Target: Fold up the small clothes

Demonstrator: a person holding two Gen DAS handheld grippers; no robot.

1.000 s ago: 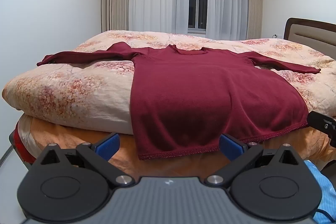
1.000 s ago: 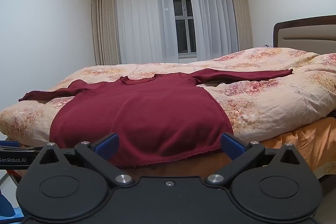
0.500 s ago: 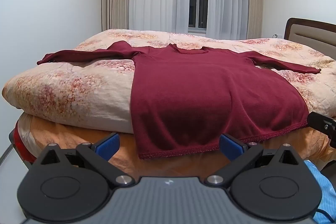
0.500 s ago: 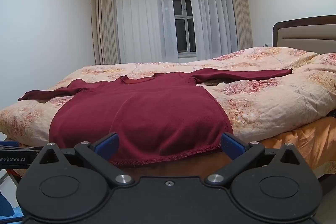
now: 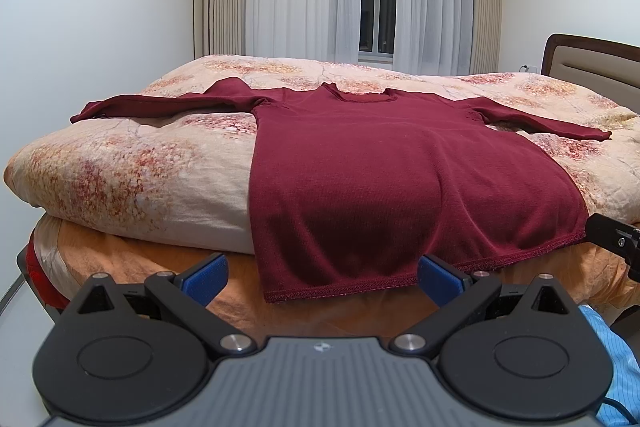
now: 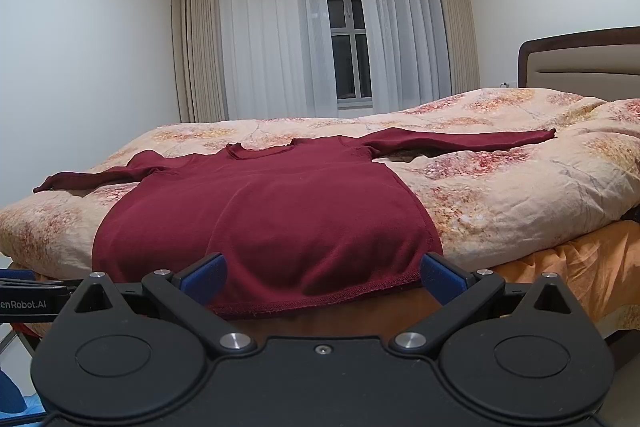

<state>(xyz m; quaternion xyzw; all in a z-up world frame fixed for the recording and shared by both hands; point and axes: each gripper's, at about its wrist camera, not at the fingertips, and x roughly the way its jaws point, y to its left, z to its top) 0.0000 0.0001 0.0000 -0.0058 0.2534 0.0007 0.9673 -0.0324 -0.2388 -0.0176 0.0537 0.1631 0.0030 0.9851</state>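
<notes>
Spreading ahead of both grippers, the floral quilt (image 5: 120,171) carries a maroon knit sweater (image 5: 400,171), flat, sleeves out, hem overhanging. Only the right view shows the whole headboard (image 6: 580,63). Nothing has shifted since earlier. Left gripper (image 5: 322,277) and right gripper (image 6: 322,277) stand spread, empty.

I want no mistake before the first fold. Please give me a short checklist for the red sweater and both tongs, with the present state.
1. Red sweater lies flat on the quilt: ok.
2. Both sleeves spread out to the sides: ok.
3. Hem within view, hanging over the bed edge: ok.
4. Left tongs open and empty: ok.
5. Right tongs open and empty: ok.
6. Tongs touching the cloth: cannot tell.
</notes>
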